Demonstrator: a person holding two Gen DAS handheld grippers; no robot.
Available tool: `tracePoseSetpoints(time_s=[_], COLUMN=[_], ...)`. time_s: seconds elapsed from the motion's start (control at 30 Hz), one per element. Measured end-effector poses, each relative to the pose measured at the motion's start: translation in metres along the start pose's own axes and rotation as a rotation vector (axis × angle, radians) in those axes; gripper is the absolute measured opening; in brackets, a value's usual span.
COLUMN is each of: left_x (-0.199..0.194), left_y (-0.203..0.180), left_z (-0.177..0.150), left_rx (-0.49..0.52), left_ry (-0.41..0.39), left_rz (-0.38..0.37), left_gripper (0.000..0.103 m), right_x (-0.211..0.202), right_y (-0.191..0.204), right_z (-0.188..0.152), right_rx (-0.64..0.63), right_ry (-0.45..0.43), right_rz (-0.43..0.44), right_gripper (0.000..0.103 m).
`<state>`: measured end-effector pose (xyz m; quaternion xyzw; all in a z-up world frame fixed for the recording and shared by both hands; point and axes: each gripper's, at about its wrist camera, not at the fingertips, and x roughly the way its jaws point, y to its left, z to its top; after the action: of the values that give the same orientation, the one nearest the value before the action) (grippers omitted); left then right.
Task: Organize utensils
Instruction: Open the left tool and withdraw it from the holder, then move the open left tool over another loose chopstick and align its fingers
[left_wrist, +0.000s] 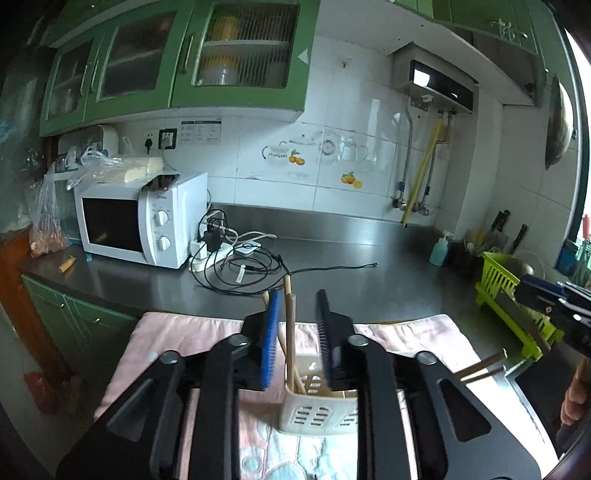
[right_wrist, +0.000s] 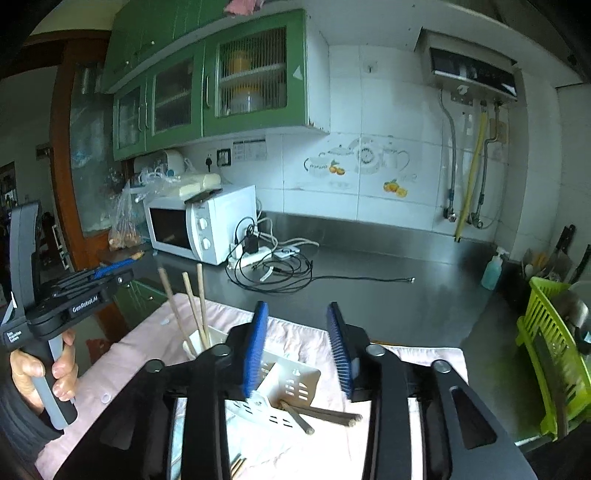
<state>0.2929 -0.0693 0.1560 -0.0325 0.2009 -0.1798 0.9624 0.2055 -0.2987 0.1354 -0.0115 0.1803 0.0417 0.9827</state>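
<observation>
Two grippers hover over a white slotted plastic utensil holder (right_wrist: 291, 384) standing on a pale pink cloth (left_wrist: 184, 332) at the front of a dark steel counter (left_wrist: 351, 258). On the left gripper (left_wrist: 297, 347) the blue-padded jaws stand apart; a wooden chopstick (left_wrist: 291, 339) rises between them without either pad pressing it. It stands in the holder's compartment with other sticks. On the right gripper (right_wrist: 301, 350) the jaws also stand apart, nothing between the pads. Below them, two more wooden chopsticks (right_wrist: 325, 415) poke out of the holder's nearer compartment, leaning low toward the camera. A hand (right_wrist: 44, 373) grips the left tool's handle. Farther back sit a white microwave (left_wrist: 144, 218), a tangle of black cables (left_wrist: 247, 266), and a lime-green dish rack (right_wrist: 554, 354).
</observation>
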Motion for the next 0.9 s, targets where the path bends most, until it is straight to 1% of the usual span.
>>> tracePoseSetpoints(time_s=[0.03, 0.1, 0.13, 0.2, 0.23, 0.27, 0.3, 0.33, 0.37, 0.43, 0.47, 0.5, 0.57, 0.63, 0.7, 0.77, 0.9], left_x=[-0.006, -0.022, -0.029, -0.044, -0.054, -0.063, -0.072, -0.080, -0.089, -0.105, -0.114, -0.121, -0.135, -0.145, -0.153, -0.159, -0.167], left_y=[0.000, 0.000, 0.001, 0.003, 0.005, 0.005, 0.006, 0.008, 0.009, 0.011, 0.011, 0.012, 0.013, 0.015, 0.017, 0.017, 0.023], left_z=[-0.002, -0.008, -0.012, -0.021, -0.028, -0.034, -0.041, -0.047, -0.056, -0.070, -0.079, -0.087, -0.104, -0.119, -0.135, -0.153, -0.177], left_rx=[0.002, 0.007, 0.006, -0.005, -0.008, -0.007, -0.005, -0.004, -0.003, 0.002, 0.010, 0.016, 0.025, 0.027, 0.038, 0.054, 0.039], left_ry=[-0.005, -0.013, -0.013, -0.016, -0.019, -0.019, -0.019, -0.021, -0.025, -0.030, -0.027, -0.028, -0.028, -0.024, -0.012, 0.016, 0.053], left_rz=[0.001, 0.003, 0.004, 0.007, 0.004, 0.007, 0.015, 0.018, 0.024, 0.047, 0.061, 0.071, 0.088, 0.101, 0.113, 0.141, 0.159], left_gripper=[0.038, 0.044, 0.049, 0.058, 0.060, 0.063, 0.069, 0.074, 0.077, 0.085, 0.086, 0.089, 0.093, 0.097, 0.098, 0.098, 0.098], right_x=[-0.005, -0.019, -0.025, -0.039, -0.047, -0.053, -0.059, -0.065, -0.071, -0.080, -0.085, -0.089, -0.095, -0.100, -0.105, -0.106, -0.105], right_y=[0.000, 0.004, 0.006, 0.011, 0.014, 0.017, 0.021, 0.025, 0.029, 0.037, 0.042, 0.046, 0.054, 0.066, 0.076, 0.084, 0.088], right_z=[-0.001, -0.005, -0.009, -0.019, -0.025, -0.031, -0.038, -0.045, -0.052, -0.068, -0.078, -0.087, -0.104, -0.127, -0.151, -0.172, -0.211], right_rx=[0.000, -0.003, -0.005, -0.003, -0.005, -0.008, -0.011, -0.015, -0.019, -0.026, -0.024, -0.022, -0.029, -0.047, -0.053, -0.058, -0.007], right_ry=[-0.005, -0.017, -0.020, -0.024, -0.024, -0.024, -0.024, -0.024, -0.021, -0.010, -0.004, 0.007, 0.023, 0.042, 0.068, 0.096, 0.169], right_rz=[0.001, -0.001, 0.001, 0.012, 0.018, 0.024, 0.025, 0.022, 0.025, 0.031, 0.035, 0.043, 0.049, 0.031, 0.038, 0.035, 0.063], right_gripper=[0.039, 0.045, 0.047, 0.054, 0.055, 0.059, 0.065, 0.067, 0.069, 0.072, 0.076, 0.079, 0.080, 0.082, 0.083, 0.083, 0.083])
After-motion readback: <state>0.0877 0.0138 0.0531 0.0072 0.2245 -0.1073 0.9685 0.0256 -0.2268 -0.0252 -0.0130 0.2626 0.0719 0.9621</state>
